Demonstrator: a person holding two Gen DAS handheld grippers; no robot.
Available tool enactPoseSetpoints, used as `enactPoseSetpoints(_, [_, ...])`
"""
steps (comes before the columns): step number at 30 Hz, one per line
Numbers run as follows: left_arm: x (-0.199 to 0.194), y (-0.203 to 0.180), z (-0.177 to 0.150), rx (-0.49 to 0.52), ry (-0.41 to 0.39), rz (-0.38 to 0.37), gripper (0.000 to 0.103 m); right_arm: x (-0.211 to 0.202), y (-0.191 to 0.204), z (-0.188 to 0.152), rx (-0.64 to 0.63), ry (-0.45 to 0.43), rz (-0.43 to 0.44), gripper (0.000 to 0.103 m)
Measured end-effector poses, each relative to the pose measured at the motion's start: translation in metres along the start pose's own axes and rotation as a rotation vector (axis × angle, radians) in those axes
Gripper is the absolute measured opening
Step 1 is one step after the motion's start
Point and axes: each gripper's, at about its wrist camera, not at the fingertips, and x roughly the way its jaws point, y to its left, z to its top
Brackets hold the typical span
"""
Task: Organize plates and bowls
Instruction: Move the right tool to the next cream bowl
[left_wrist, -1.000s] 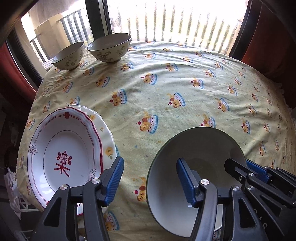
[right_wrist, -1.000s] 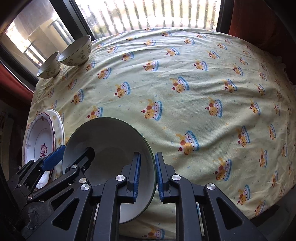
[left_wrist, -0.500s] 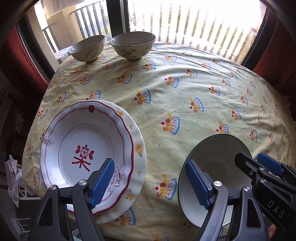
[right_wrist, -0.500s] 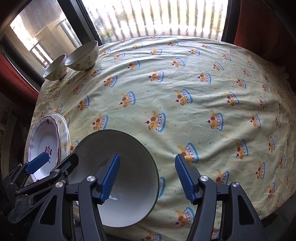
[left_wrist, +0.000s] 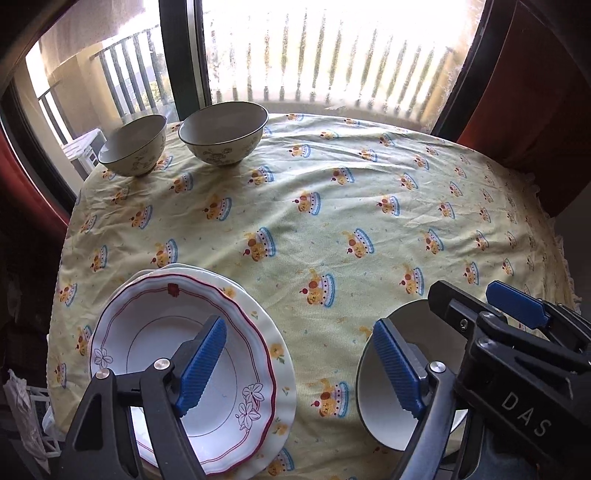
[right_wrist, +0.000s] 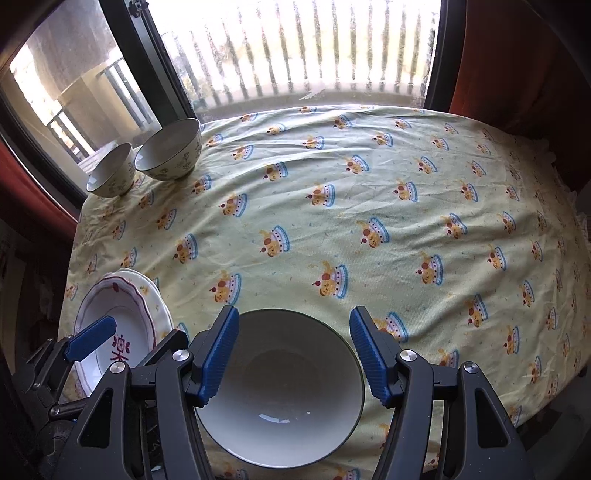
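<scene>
Both tongs gape wide and grip nothing. The right tongs (right_wrist: 291, 360) straddle a white bowl (right_wrist: 284, 391) at the table's near edge. The left tongs (left_wrist: 299, 365) hover beside 2 stacked plates (left_wrist: 155, 332). 2 patterned bowls (left_wrist: 223, 133) stand far left.

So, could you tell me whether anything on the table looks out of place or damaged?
Nothing looks damaged or spilled. The red-rimmed plate sits off-centre on the plate beneath, and the white bowl stands apart from the two patterned bowls at the far edge. The tablecloth is wrinkled.
</scene>
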Motion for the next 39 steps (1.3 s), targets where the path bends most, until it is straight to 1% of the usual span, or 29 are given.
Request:
enactPoseSetpoints(6, [-0.008,0.032,0.015,0.024,-0.02,-0.018,0.083,-0.007,0.036,0.012,0.015,-0.029,-0.024,0.066])
enactPoseSetpoints(12, [-0.011,0.072,0.03,0.035,-0.042,-0.01,0.083,-0.005,0.078,0.026,0.024,-0.051,-0.031,0.067])
enactPoseSetpoints(17, [-0.011,0.109,0.045,0.033,-0.061,0.005,0.083,0.001,0.114,0.038,0.016,-0.079,-0.033,0.074])
enactPoseSetpoints(19, [-0.009,0.123,0.05,0.028,-0.066,0.009,0.083,0.005,0.128,0.044,0.013,-0.085,-0.032,0.075])
enactPoseSetpoints(28, [0.003,0.18,0.076,0.024,-0.07,0.036,0.085,0.03,0.185,0.071,-0.001,-0.079,-0.023,0.076])
enactPoseSetpoints(31, [0.007,0.197,0.086,0.014,-0.087,0.05,0.085,0.041,0.202,0.082,-0.006,-0.07,-0.019,0.076])
enactPoseSetpoints(37, [0.021,0.227,0.111,-0.01,-0.095,0.094,0.085,0.055,0.237,0.104,-0.015,-0.103,-0.064,0.076])
enactPoseSetpoints(39, [0.028,0.236,0.118,-0.013,-0.095,0.093,0.085,0.062,0.244,0.111,-0.002,-0.106,-0.067,0.076])
